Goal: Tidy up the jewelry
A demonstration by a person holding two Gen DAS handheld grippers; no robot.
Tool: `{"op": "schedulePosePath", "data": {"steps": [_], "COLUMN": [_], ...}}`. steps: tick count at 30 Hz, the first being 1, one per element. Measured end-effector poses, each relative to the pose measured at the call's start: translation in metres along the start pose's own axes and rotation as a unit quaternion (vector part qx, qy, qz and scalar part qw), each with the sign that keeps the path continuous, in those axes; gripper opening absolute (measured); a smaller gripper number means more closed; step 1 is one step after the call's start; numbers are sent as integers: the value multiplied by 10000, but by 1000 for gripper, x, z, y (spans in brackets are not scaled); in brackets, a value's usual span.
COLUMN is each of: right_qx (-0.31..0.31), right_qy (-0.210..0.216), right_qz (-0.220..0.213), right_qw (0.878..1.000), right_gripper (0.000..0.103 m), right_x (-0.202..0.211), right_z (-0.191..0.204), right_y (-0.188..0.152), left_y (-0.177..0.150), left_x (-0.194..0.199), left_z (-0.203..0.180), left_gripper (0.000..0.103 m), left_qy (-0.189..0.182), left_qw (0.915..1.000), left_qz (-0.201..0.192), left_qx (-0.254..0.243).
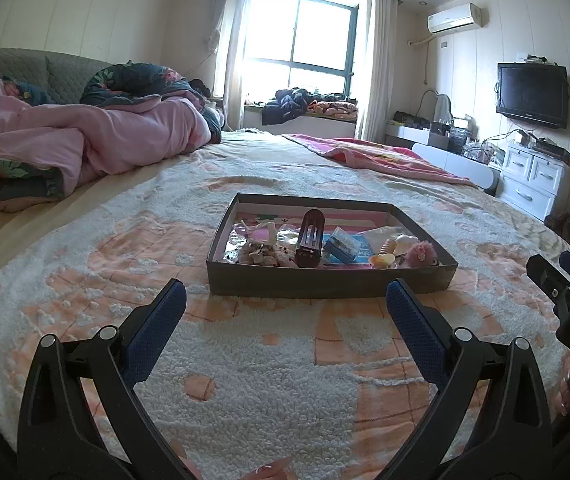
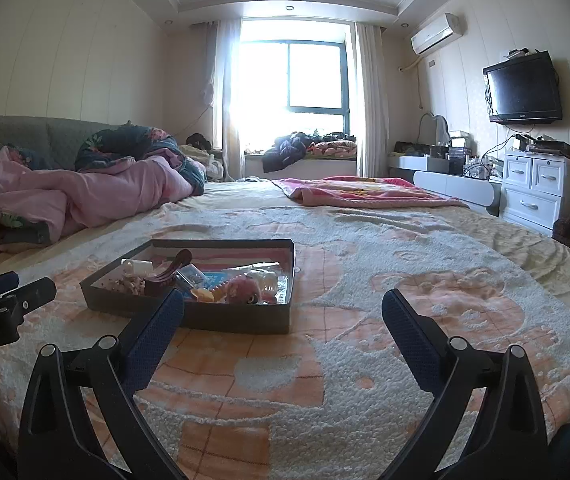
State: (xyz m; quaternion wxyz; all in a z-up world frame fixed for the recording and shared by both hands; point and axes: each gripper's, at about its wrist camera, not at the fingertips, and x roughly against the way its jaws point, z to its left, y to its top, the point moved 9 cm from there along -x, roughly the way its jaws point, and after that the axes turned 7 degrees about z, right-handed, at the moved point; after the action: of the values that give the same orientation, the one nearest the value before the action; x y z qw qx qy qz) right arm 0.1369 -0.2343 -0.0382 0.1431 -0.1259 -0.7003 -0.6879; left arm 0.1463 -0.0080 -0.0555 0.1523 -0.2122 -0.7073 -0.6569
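Both views show one shallow tray on the bed.

Left wrist: the left gripper point(image 1: 285, 304) is spread wide and empty, just short of the tray point(image 1: 325, 282). Inside lie a dark hair claw point(image 1: 310, 240), a blue box point(image 1: 342, 245) and a pink pompom point(image 1: 421, 254), all jumbled together.

Right wrist: the right gripper point(image 2: 283, 316) gapes empty too, with the tray point(image 2: 221, 316) far left. Nothing lies outside it; whether sorting remains, I cannot tell.

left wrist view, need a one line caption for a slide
Open left gripper hovers over a fleecy bedspread, facing a shallow grey box of hair clips and trinkets.
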Motion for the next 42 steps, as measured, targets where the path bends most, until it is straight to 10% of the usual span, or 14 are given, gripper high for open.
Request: {"op": "schedulePosePath", "data": {"steps": [42], "right_qx": [22], "right_qy": [27], "right_qz": [20], "right_qw": [10000], "right_gripper": [96], "right_x": [-1], "right_z": [8], "right_y": [-3], "left_y": [-1], "left_x": [-1], "left_z": [0], "left_gripper": [92], "left_qy": [-2], "left_qw": [10000], "left_qz": [18], "left_qx": [11]}}
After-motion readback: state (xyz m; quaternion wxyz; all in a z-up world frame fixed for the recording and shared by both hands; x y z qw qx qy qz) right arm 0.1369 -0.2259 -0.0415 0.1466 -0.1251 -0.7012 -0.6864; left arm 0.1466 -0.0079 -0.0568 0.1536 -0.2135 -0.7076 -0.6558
